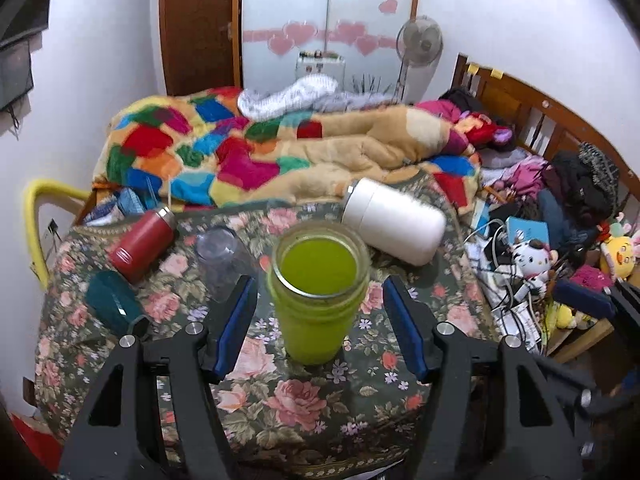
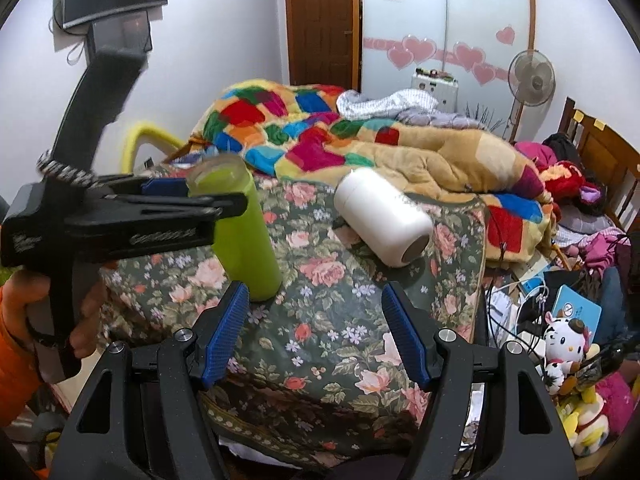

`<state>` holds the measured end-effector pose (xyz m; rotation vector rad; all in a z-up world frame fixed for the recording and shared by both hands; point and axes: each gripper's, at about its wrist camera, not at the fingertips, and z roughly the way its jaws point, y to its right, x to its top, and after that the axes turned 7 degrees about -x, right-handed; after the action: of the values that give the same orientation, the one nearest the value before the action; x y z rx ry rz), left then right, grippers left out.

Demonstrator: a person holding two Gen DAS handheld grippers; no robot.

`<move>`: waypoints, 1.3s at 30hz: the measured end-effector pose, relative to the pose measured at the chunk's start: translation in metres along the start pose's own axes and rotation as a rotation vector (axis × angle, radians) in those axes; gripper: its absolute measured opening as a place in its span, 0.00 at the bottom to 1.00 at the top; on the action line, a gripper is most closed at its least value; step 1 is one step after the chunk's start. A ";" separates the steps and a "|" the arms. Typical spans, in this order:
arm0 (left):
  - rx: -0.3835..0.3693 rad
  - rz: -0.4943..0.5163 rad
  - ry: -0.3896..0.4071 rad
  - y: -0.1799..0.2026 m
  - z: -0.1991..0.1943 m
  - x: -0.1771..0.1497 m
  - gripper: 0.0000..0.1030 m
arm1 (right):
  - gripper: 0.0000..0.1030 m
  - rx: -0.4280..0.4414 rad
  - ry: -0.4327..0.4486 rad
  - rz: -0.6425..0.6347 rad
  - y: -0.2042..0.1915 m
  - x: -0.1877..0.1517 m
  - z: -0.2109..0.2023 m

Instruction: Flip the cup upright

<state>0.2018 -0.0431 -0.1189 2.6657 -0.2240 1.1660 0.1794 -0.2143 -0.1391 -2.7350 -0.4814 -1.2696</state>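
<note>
The floral-covered surface (image 1: 304, 400) spreads out below both grippers, with a bed piled under a patchwork blanket (image 1: 224, 148) beyond it. Ahead and to the right of the left gripper (image 1: 320, 320) a white flask (image 1: 394, 226) lies on its side; in the right wrist view the same flask (image 2: 384, 220) lies straight ahead of the right gripper (image 2: 316, 320), its open end turned toward the camera. The green cup (image 1: 319, 296) stands upright on the surface, mouth up, directly between the left gripper's spread blue fingers (image 1: 236, 328), which flank it without touching: the left gripper is released. From the right wrist the cup (image 2: 244, 232) stands ahead and to the left, just beyond the left fingertip. The right gripper is spread wide and holds nothing. Ahead and left of the left gripper lie a red flask (image 1: 142, 246) on its side, a clear cup (image 1: 222, 256) and a teal object (image 1: 112, 304).
</note>
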 end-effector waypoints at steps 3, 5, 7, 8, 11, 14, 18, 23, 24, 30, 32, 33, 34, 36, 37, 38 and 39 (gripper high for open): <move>0.002 0.018 0.074 0.003 -0.036 0.000 0.66 | 0.64 -0.005 0.062 0.012 -0.002 0.007 -0.024; 0.013 0.036 0.150 0.007 -0.068 -0.002 0.68 | 0.64 -0.011 0.107 0.020 -0.004 0.011 -0.040; 0.025 0.049 0.231 0.012 -0.100 -0.003 0.69 | 0.64 -0.007 0.155 0.032 -0.007 0.016 -0.057; 0.032 0.054 0.263 0.013 -0.113 -0.004 0.71 | 0.64 -0.004 0.181 0.040 -0.008 0.018 -0.067; 0.055 0.077 0.380 0.022 -0.155 -0.009 0.80 | 0.64 -0.002 0.264 0.057 -0.014 0.023 -0.095; 0.070 0.100 0.478 0.032 -0.189 -0.018 0.84 | 0.64 0.004 0.348 0.074 -0.020 0.025 -0.122; 0.088 0.103 0.576 0.042 -0.222 -0.030 0.91 | 0.64 0.010 0.448 0.097 -0.026 0.024 -0.149; 0.102 0.063 0.645 0.042 -0.244 -0.042 1.00 | 0.73 0.015 0.534 0.130 -0.032 0.018 -0.172; 0.109 0.058 0.651 0.043 -0.245 -0.044 1.00 | 0.74 0.013 0.544 0.132 -0.034 0.016 -0.174; 0.141 0.013 0.636 0.035 -0.241 -0.053 1.00 | 1.00 -0.045 0.566 0.129 -0.043 0.009 -0.173; 0.155 0.005 0.630 0.035 -0.240 -0.057 1.00 | 1.00 -0.057 0.556 0.122 -0.044 0.008 -0.171; 0.159 0.001 0.627 0.034 -0.239 -0.057 1.00 | 1.00 -0.060 0.552 0.120 -0.045 0.007 -0.171; 0.159 -0.002 0.626 0.034 -0.240 -0.060 1.00 | 1.00 -0.061 0.546 0.119 -0.046 0.008 -0.168; 0.159 -0.007 0.624 0.031 -0.241 -0.062 1.00 | 1.00 -0.057 0.538 0.116 -0.045 0.006 -0.170; 0.162 -0.009 0.622 0.031 -0.240 -0.062 1.00 | 1.00 -0.056 0.535 0.115 -0.044 0.005 -0.170; 0.164 -0.010 0.620 0.030 -0.239 -0.062 1.00 | 1.00 -0.056 0.533 0.115 -0.045 0.004 -0.170; 0.165 -0.011 0.620 0.029 -0.240 -0.062 1.00 | 1.00 -0.057 0.532 0.114 -0.045 0.003 -0.171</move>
<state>-0.0157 -0.0047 -0.0027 2.2737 -0.0036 1.9980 0.0421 -0.2071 -0.0282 -2.2777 -0.2334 -1.9033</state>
